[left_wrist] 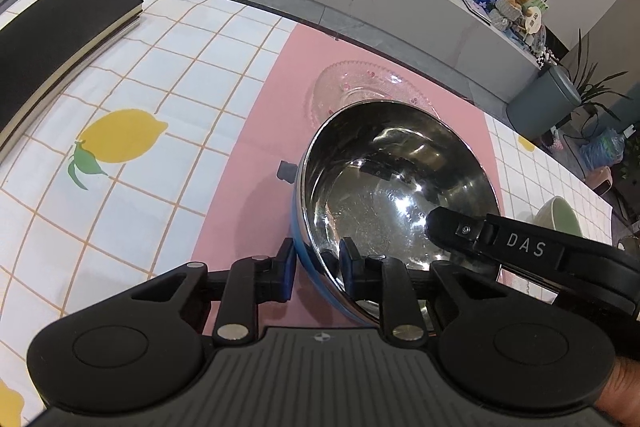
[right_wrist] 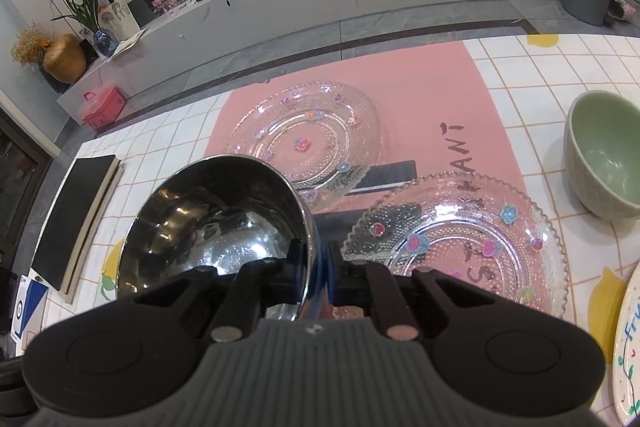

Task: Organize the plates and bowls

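We see the table [right_wrist: 560, 67] under a white checked cloth with lemon prints, its far edge running along a strip of grey floor. A pink mat [right_wrist: 432, 83] covers the middle and reaches that far edge. On the left side lies a black book [left_wrist: 60, 31], well apart from the mat, with bare cloth between them.

The steel bowl [left_wrist: 396, 187] with its blue outside is tilted above the mat, and both grippers pinch its rim. The left gripper [left_wrist: 318, 261] has one finger outside the wall and one inside, pressed together on the near edge. The right gripper [right_wrist: 314, 267] clamps the rim on the bowl's right side the same way, and its black arm shows across the bowl in the left wrist view.

Two glass plates sit on the mat: the far glass plate [right_wrist: 304, 139] close to the table's far edge and partly hidden behind the bowl, and the near glass plate [right_wrist: 460, 243] just beside the right gripper. Their rims are close; we cannot tell if they touch.

A green bowl [right_wrist: 604, 155] stands upright on the cloth right of the mat. A white painted plate [right_wrist: 630, 347] is cut off at the right border.
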Demonstrator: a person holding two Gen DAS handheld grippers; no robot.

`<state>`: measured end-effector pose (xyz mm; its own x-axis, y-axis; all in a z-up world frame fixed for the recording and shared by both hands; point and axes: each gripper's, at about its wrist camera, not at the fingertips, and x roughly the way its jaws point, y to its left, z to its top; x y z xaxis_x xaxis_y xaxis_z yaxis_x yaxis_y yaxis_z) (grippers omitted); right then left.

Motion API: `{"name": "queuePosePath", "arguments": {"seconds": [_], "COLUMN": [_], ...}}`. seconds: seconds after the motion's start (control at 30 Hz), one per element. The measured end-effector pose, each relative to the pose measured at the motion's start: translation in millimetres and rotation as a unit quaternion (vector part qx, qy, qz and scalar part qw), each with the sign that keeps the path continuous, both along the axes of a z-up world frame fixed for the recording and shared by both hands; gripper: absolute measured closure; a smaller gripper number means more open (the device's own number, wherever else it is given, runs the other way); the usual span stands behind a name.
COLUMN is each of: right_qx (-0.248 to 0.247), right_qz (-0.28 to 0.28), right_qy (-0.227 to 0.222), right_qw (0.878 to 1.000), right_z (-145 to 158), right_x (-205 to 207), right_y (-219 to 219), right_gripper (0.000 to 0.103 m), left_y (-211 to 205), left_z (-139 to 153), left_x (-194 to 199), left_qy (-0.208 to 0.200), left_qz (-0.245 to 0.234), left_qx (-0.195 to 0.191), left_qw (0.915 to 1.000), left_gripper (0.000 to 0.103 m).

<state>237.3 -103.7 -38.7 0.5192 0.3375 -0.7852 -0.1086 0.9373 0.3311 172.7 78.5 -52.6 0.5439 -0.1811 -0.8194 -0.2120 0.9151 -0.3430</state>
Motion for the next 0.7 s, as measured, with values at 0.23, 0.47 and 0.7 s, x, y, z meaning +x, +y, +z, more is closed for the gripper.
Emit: {"name": "queuePosePath", "arguments": {"seconds": [0.23, 0.47, 0.7], "right_qx": [0.007, 0.011, 0.030], "right_qz": [0.001, 0.000, -0.002], "right_qy": [-0.007, -0.017, -0.034], "right_qw": [1.000, 1.000, 0.999], "right_z": [7.9, 20.6, 40.9], "right_x": [-5.6, -19.2, -35.6], "right_y": [-7.5, -18.3, -32.0], "right_gripper": [0.094, 0.094, 0.093], "left_y": [-3.6, -12.4, -21.4], "left_z": [9.7, 20.8, 40.2], "left_x": [-4.8, -15.7, -34.8], "left_qy": [-0.009, -0.017, -0.037], "left_qz": [-0.007, -0.017, -0.022], "left_qx": [0.001, 0.004, 0.007], "left_qw": [0.9999, 0.9997, 0.9990], "left_gripper": [0.078, 0.078, 0.078]}}
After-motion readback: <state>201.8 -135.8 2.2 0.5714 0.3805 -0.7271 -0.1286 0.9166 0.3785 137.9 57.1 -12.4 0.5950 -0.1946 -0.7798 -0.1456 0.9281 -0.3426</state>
